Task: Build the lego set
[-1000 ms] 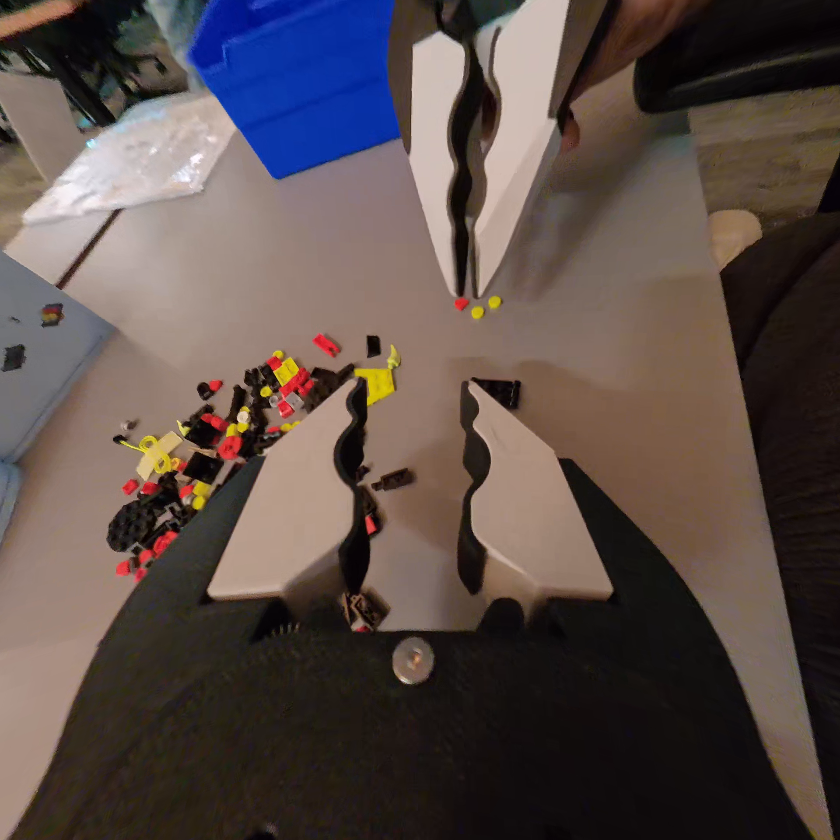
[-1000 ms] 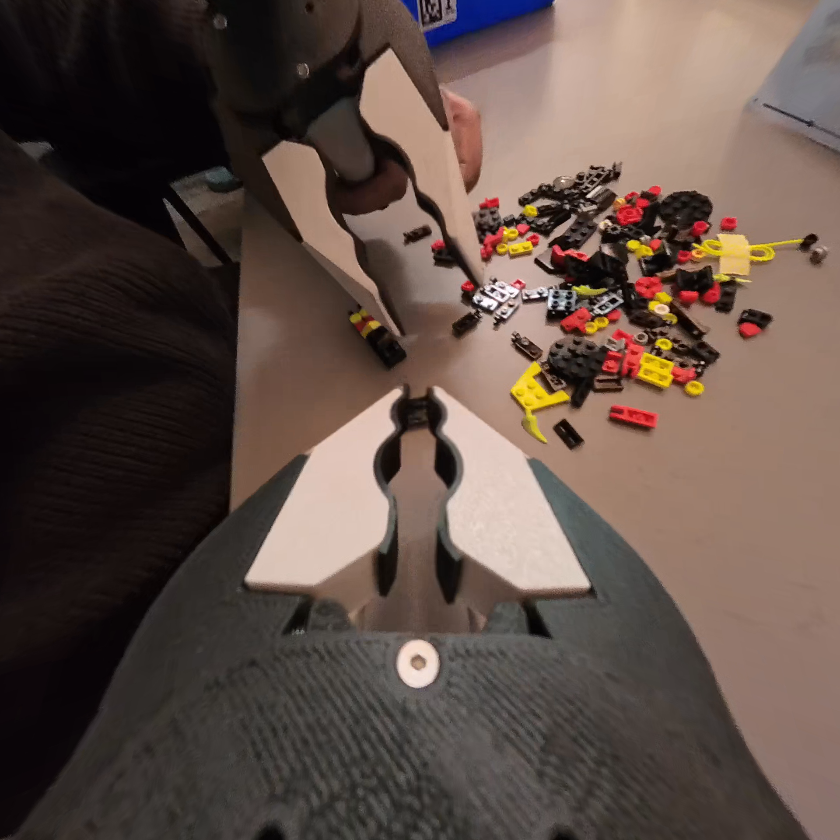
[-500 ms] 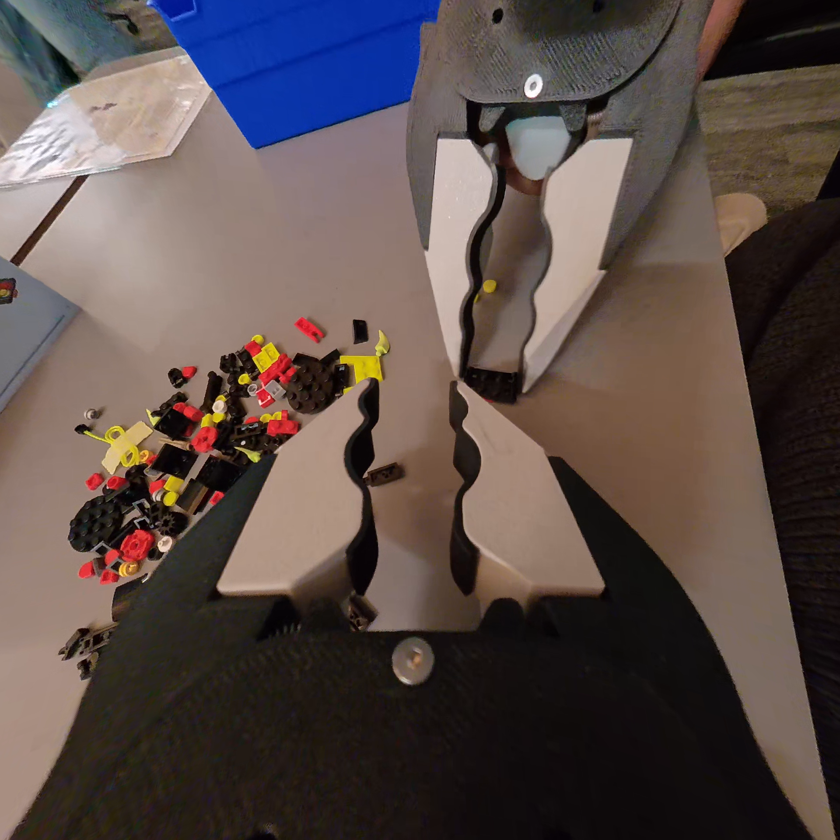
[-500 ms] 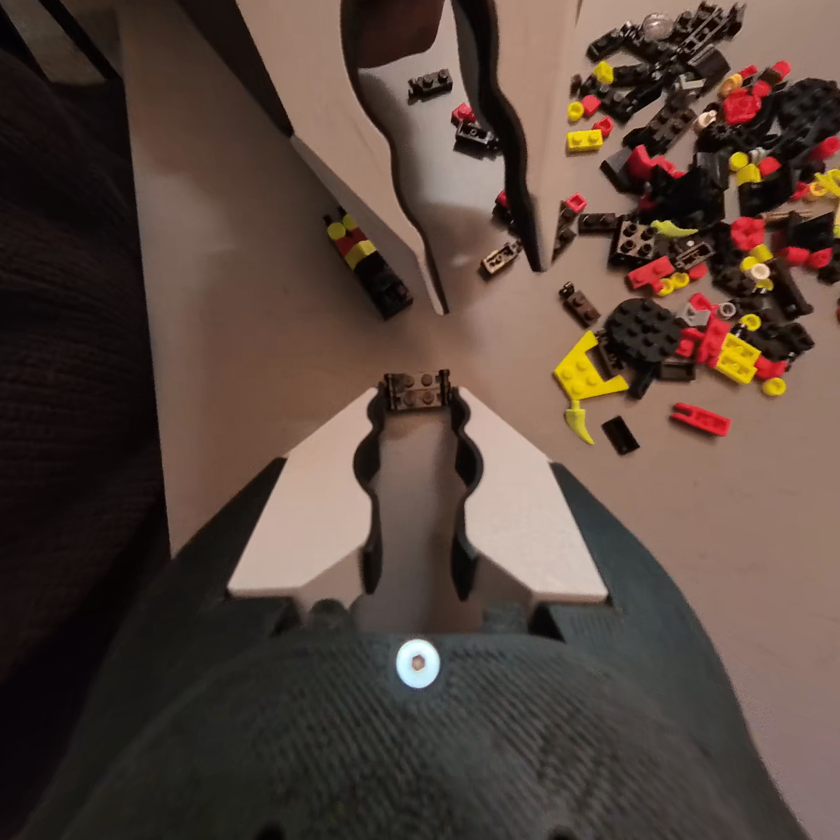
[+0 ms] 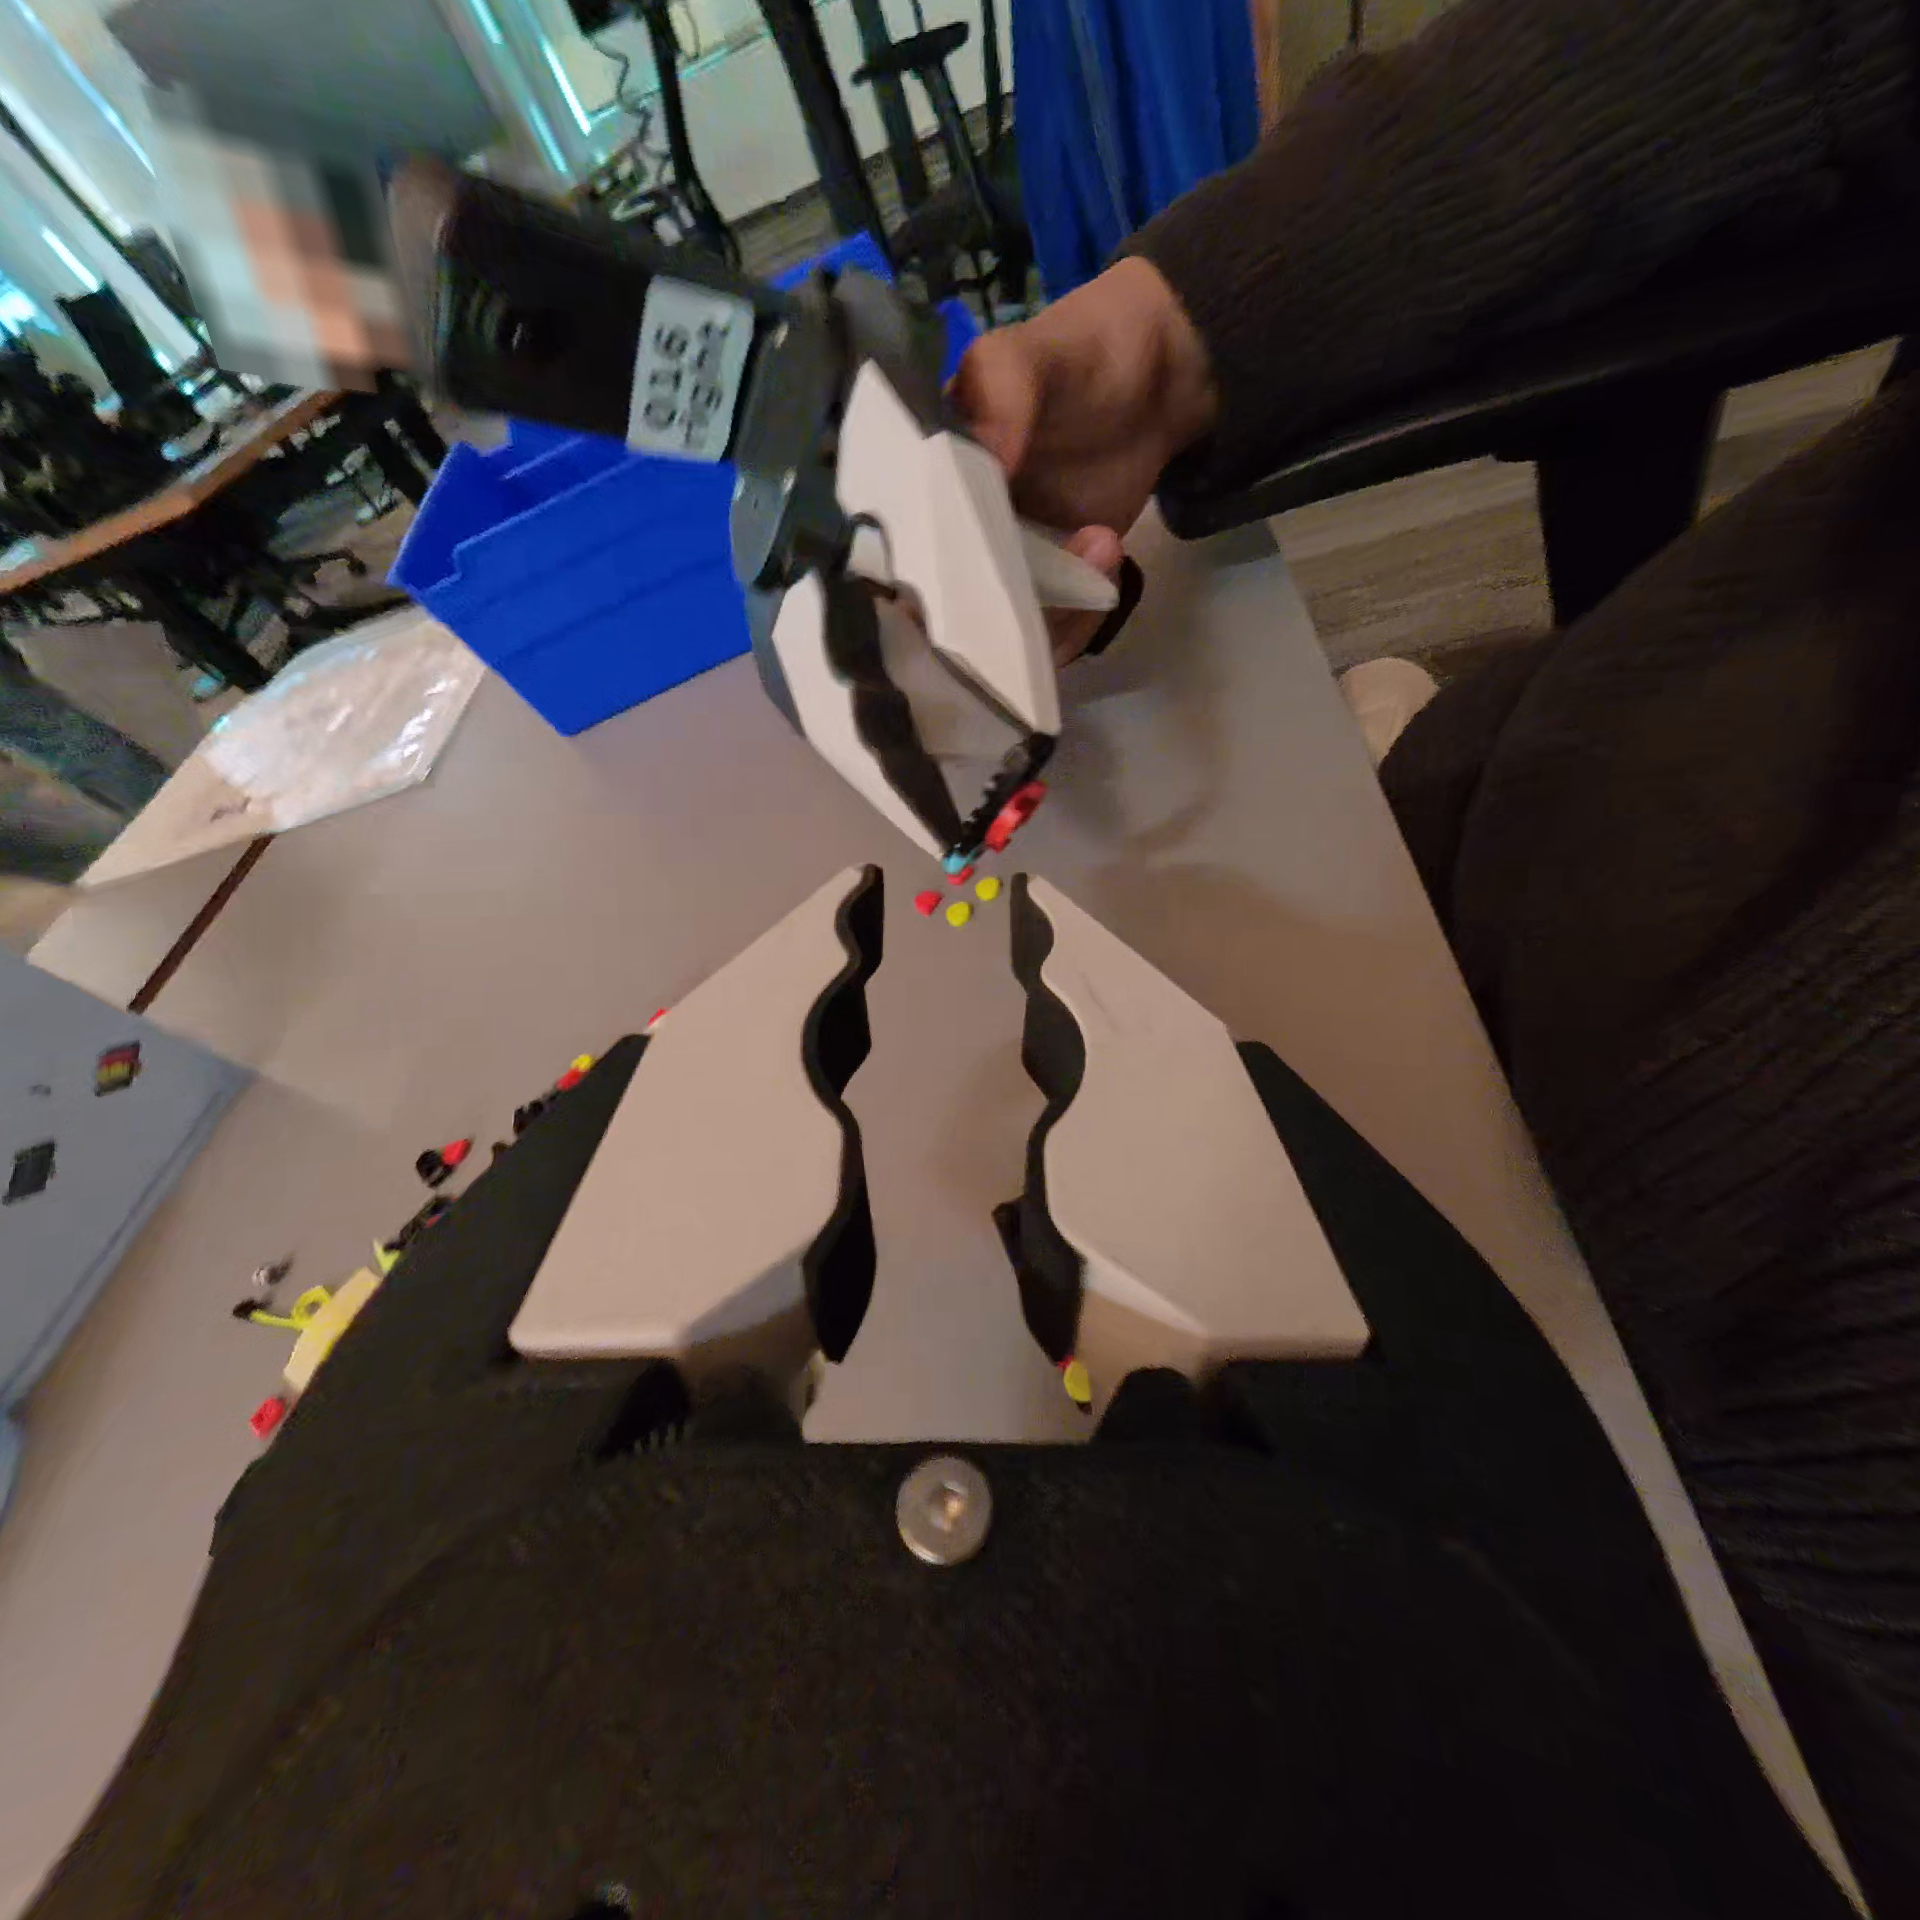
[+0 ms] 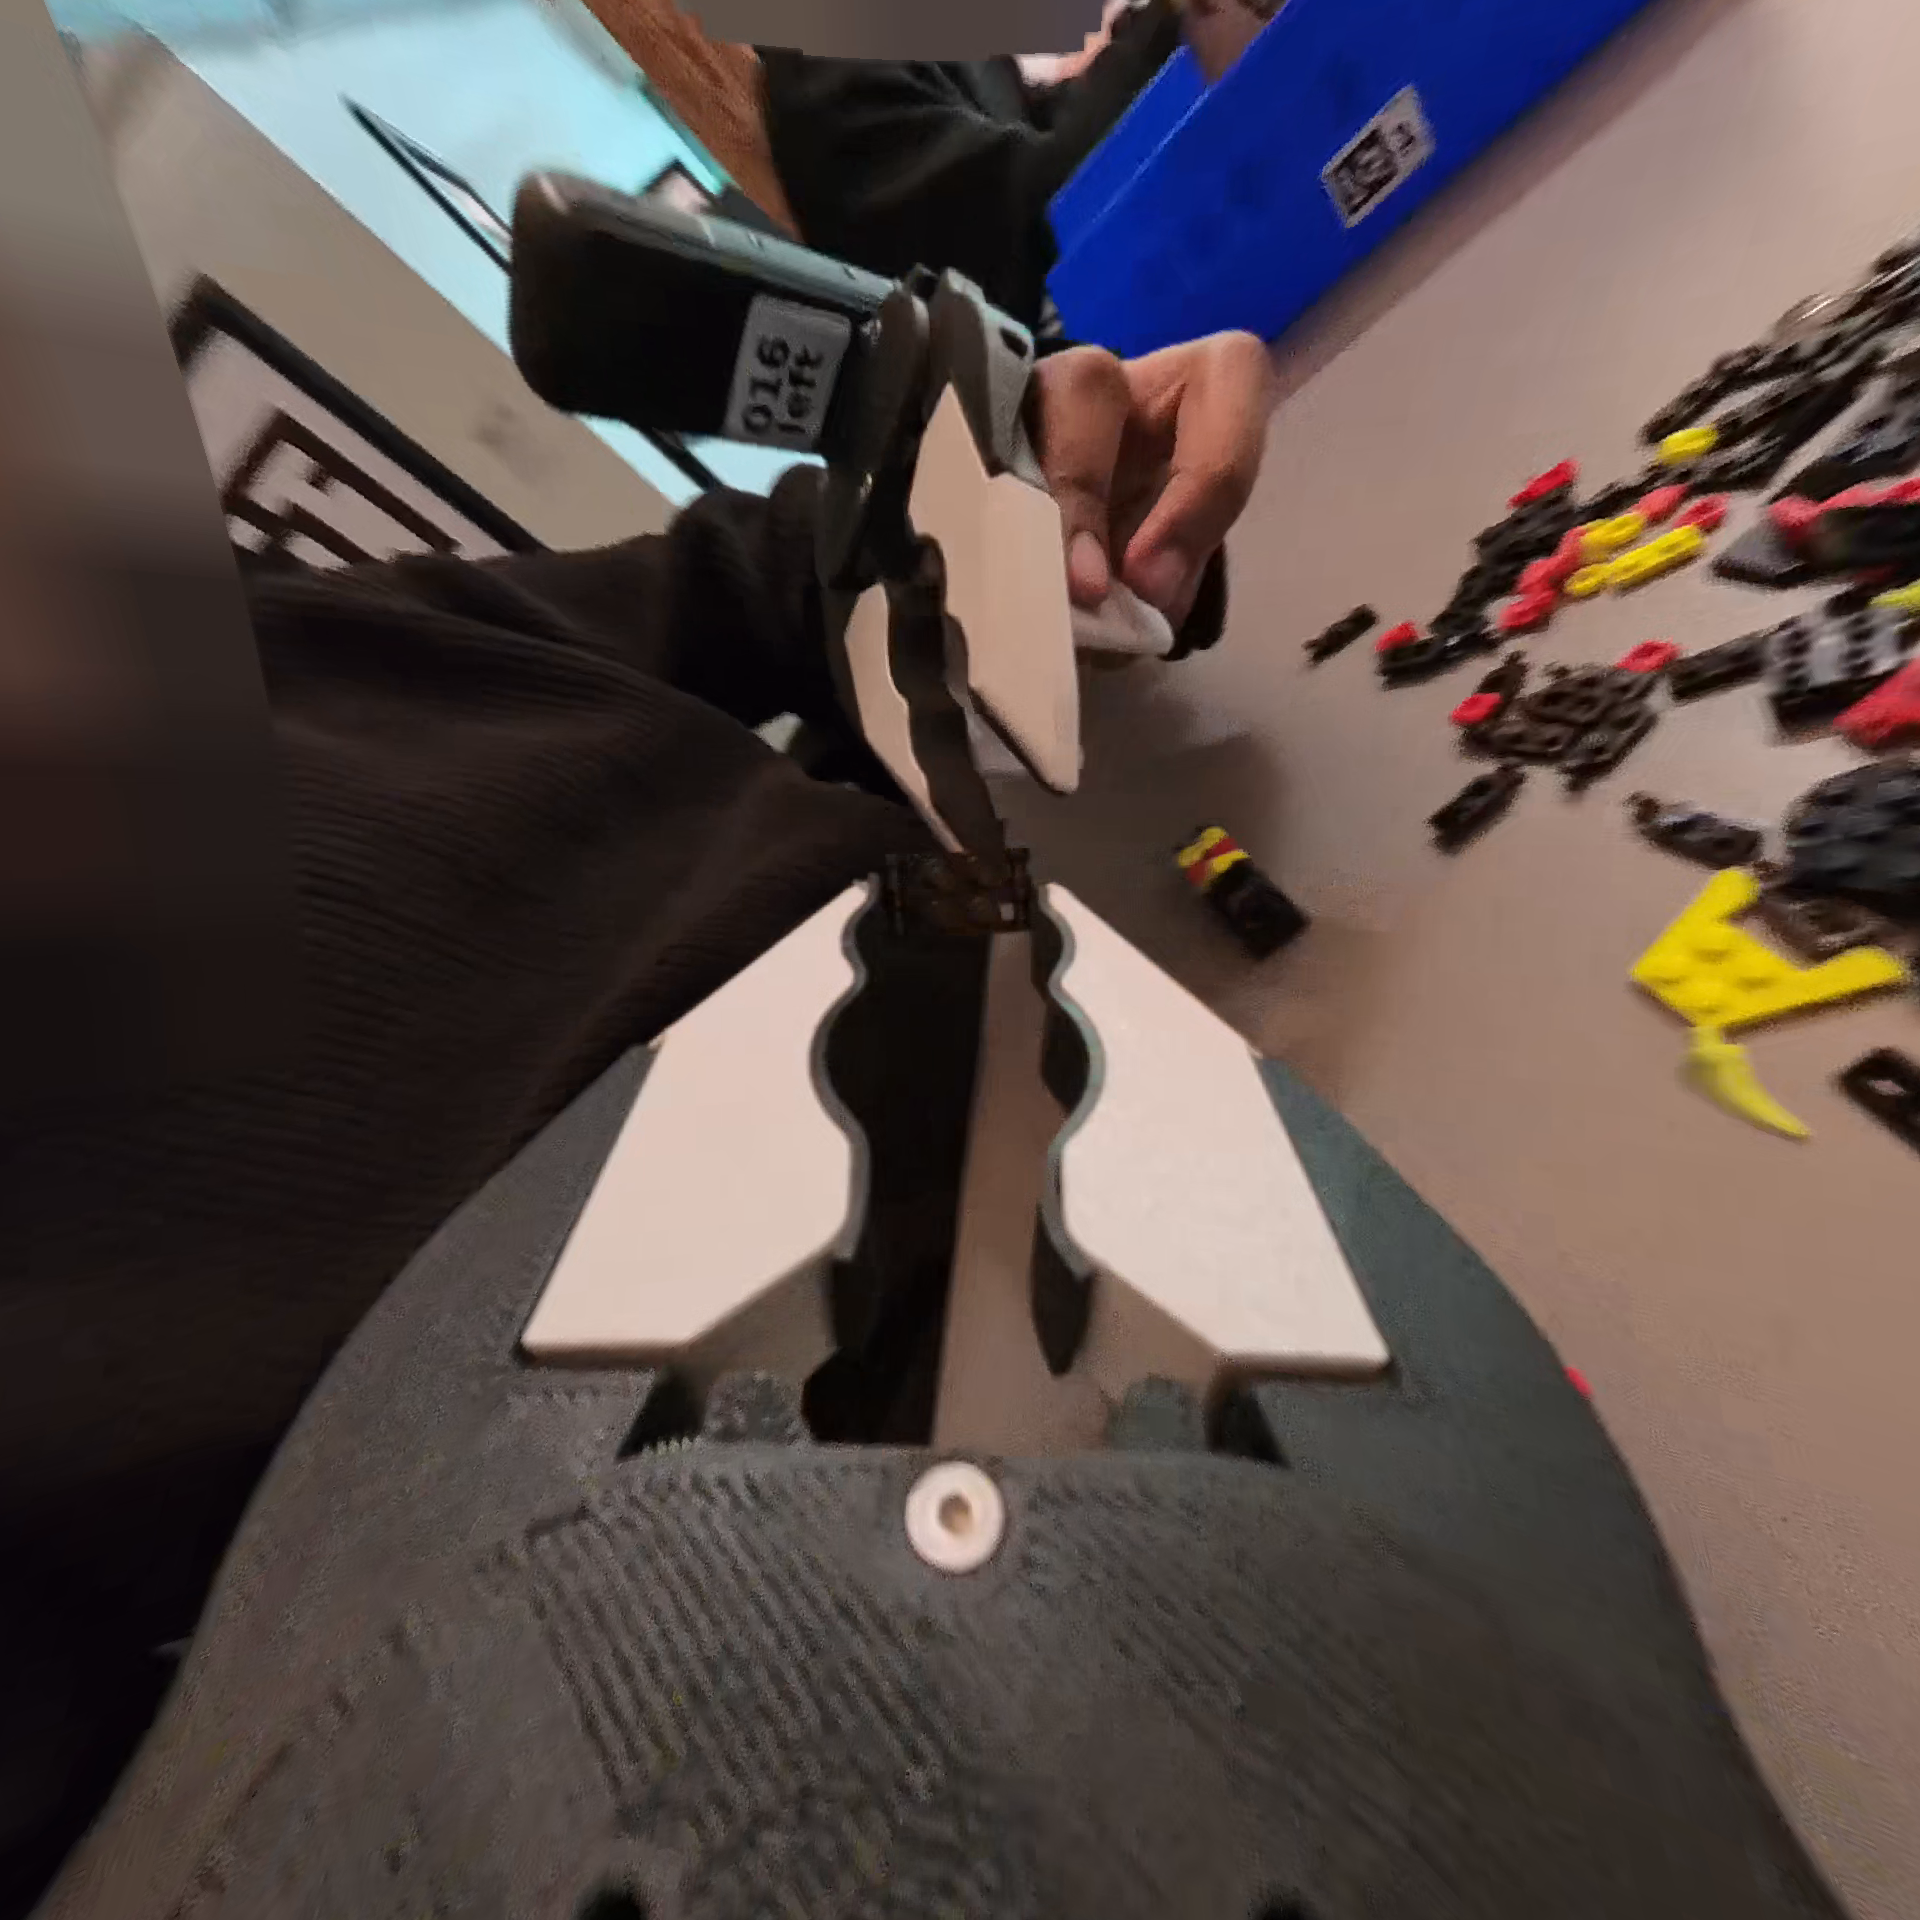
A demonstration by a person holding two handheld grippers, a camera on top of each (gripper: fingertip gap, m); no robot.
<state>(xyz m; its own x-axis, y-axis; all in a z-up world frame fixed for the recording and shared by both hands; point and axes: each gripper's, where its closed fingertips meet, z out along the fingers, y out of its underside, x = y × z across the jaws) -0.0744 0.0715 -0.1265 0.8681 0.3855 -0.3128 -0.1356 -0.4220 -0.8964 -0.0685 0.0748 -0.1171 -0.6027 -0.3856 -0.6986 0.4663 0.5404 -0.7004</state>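
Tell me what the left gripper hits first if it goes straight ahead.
Probably the black plate assembly clamped in the right gripper, just past the left gripper's open tips; depth is uncertain.

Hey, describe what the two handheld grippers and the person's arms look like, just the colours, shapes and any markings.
Both are alike: the left gripper and right gripper have a black textured body with a round silver screw, and two flat white wedge-shaped jaws lined with wavy black edges. The far-off right gripper shows a black handle with a white label. The person wears dark ribbed knit sleeves.
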